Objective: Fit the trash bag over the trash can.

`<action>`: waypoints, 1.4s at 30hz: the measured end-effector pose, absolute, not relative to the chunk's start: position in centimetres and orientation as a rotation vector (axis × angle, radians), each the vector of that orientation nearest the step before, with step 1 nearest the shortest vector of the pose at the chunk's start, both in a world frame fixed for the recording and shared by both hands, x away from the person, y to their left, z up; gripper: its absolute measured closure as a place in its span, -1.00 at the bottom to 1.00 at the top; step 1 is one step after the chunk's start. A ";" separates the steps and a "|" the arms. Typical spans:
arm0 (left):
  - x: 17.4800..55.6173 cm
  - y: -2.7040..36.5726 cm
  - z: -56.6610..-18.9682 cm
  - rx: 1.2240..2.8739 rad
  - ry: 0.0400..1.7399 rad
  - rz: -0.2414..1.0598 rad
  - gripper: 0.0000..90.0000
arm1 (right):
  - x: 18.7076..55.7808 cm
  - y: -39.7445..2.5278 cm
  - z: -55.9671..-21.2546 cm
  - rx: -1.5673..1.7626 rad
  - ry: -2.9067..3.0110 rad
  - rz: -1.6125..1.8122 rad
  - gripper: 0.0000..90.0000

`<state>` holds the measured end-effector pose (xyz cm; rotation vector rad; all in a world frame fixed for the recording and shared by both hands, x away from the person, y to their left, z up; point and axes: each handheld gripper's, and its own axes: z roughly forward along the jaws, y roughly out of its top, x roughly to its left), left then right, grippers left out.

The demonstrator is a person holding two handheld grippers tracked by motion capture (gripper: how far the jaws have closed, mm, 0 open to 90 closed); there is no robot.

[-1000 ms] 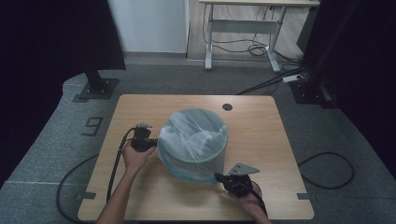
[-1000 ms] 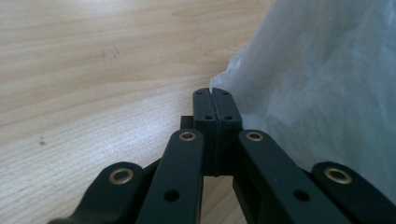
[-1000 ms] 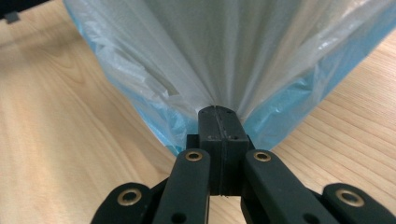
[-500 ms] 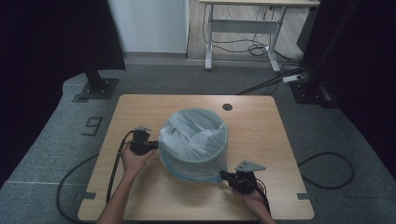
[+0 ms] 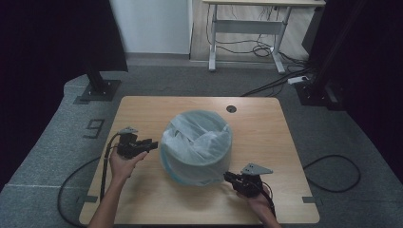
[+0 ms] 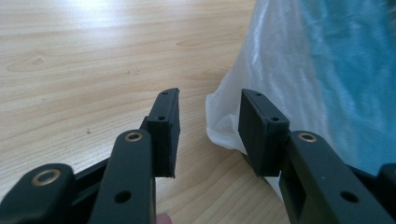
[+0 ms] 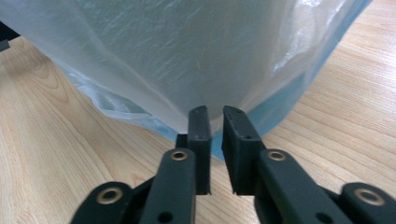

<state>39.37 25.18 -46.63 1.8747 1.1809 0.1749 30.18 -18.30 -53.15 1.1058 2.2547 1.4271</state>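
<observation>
A blue bin lined with a translucent white plastic bag stands at the middle of the wooden table, with the bag draped over its rim and down its sides. My left gripper is at the bin's left side. Its jaws are open and a hanging fold of the bag lies between them. My right gripper is at the bin's near right base. In the right gripper view its jaws stand a narrow gap apart, their tips at the lower edge of the bag.
A round cable hole sits near the table's far edge. Cables trail from both grippers off the near side. A black stand base is on the floor at far left, and a white desk frame stands beyond the table.
Both grippers have stayed close to the bin. The right gripper shifted slightly at the bin's base, and the bag's folds moved a little.
</observation>
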 end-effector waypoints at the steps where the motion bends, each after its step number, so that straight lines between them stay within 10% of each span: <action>1: 39.2 25.4 -46.4 1.867 1.175 0.179 0.30 | 30.1 -18.4 -53.1 1.111 2.252 1.426 0.69; 25: 35.5 24.4 -37.5 1.881 0.803 0.301 -0.32 | 29.5 -20.5 -52.1 1.172 2.116 1.469 -0.09; 42: 38.7 16.8 -32.8 2.019 0.751 0.214 -0.42 | 28.8 -22.2 -51.9 1.194 2.103 1.490 -0.11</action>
